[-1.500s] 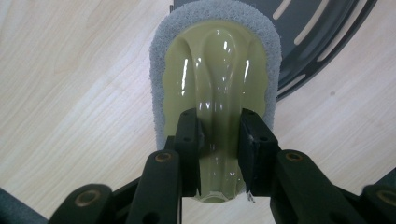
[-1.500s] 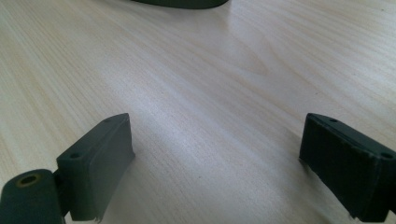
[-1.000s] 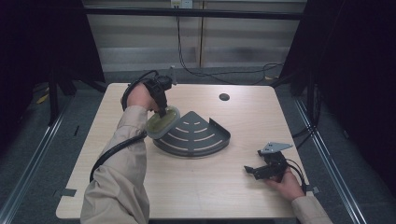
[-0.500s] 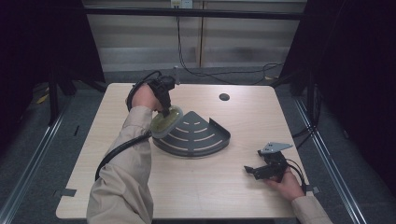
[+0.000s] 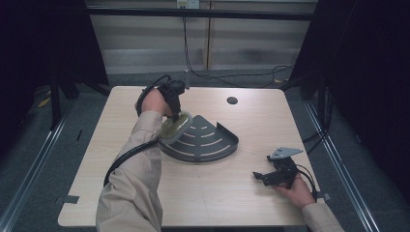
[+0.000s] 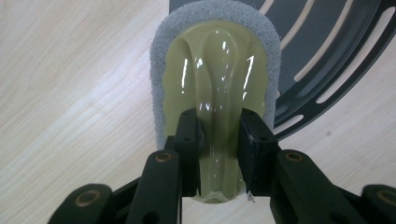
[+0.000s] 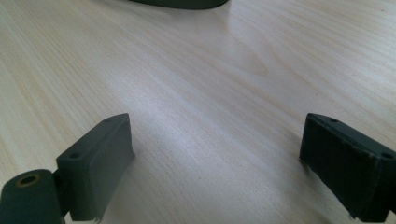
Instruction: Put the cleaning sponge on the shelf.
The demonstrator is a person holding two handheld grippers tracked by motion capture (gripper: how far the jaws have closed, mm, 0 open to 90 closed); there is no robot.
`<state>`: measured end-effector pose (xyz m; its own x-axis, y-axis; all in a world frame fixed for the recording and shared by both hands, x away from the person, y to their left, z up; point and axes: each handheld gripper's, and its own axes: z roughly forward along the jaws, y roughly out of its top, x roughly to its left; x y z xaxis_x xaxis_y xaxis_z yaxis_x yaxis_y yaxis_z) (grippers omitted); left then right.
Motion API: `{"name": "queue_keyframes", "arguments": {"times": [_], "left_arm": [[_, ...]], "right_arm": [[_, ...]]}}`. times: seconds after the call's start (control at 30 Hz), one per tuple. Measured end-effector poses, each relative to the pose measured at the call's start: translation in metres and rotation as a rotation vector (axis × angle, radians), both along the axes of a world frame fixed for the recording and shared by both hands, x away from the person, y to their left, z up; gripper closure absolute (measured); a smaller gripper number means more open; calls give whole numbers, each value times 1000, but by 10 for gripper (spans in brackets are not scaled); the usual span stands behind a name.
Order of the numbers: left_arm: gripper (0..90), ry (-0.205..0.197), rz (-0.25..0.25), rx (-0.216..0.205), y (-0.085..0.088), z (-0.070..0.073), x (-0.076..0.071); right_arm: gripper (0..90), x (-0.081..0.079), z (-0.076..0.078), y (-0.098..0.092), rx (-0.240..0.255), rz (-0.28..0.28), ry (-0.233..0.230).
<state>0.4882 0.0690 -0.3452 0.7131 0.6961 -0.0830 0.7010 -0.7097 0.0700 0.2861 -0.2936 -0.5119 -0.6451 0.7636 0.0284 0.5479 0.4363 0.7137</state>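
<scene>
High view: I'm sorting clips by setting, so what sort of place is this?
Probably a recording lab or test bay: one bare wooden table, dark curtains at both sides, loose cables on the floor behind.

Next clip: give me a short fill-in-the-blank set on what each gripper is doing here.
1. The left gripper is shut on the handle of a ____ scrubbing pad.
2. The pad lies partly over the edge of the dark slotted ____.
3. The right gripper has its jaws ____, with nothing between them.
4. It rests low over the bare wooden ____.

Missing words: yellow-green; rack; open; table
</scene>
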Motion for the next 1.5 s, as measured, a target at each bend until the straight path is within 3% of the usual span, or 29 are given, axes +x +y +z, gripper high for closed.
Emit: {"name": "queue_keyframes", "arguments": {"times": [0.43, 1.5], "left_arm": [[715, 3, 8, 4, -13, -10, 2], [714, -8, -3, -6, -26, -31, 2]], "right_arm": [[90, 0, 0, 0, 1, -2, 3], [90, 0, 0, 0, 1, 1, 0]]}}
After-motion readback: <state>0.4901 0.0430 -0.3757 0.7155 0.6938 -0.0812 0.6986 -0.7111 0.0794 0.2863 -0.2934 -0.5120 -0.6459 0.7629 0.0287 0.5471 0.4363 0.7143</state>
